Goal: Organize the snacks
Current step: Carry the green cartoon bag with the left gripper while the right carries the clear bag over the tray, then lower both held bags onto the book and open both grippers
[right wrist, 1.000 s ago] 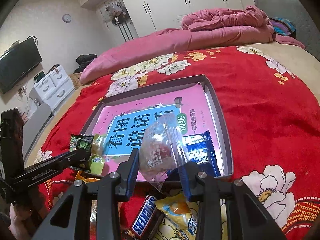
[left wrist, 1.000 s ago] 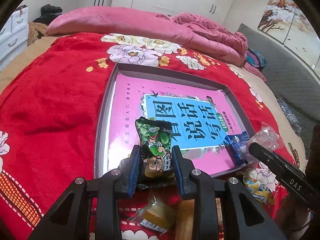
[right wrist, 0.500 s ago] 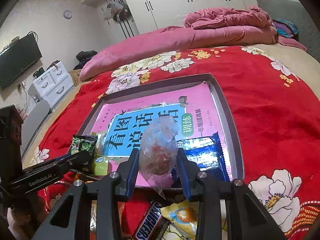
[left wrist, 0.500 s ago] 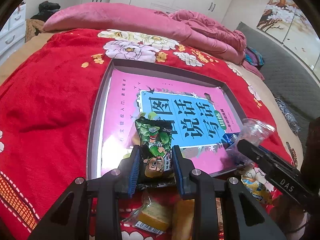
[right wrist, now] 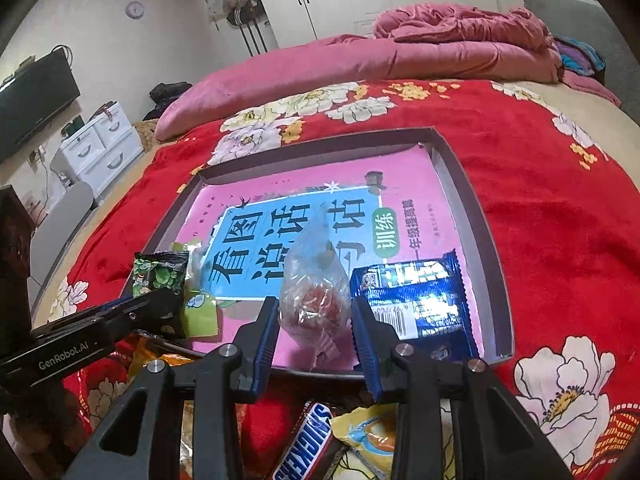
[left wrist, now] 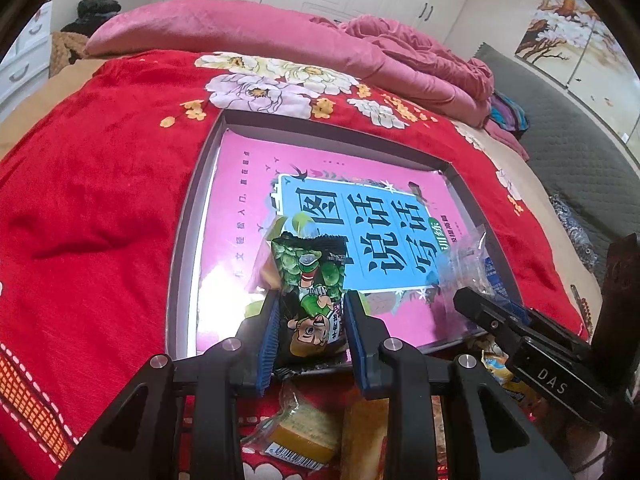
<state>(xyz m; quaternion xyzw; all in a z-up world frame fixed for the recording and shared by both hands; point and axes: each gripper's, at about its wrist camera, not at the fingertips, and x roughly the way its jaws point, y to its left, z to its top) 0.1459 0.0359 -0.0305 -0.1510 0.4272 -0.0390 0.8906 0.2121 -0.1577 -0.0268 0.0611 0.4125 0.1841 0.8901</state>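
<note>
Tray [right wrist: 498, 280] holds blue wrapper [right wrist: 416, 300] — hand-held grippers clamp green packet [left wrist: 310, 292], clear bag [right wrist: 314, 300].

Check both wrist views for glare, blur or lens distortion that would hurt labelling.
Left wrist view: strong fisheye bending, dark vignette corners; glare along the pink book cover near the tray wall; green snack packet sharp. Right wrist view: same curvature; glare whitens the blue wrapper; clear candy bag readable.

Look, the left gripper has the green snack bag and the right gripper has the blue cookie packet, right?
Not quite. The left gripper does hold the green snack bag, but the right gripper holds a clear candy bag. The right wrist view shows the blue cookie packet lying in the tray.
</note>
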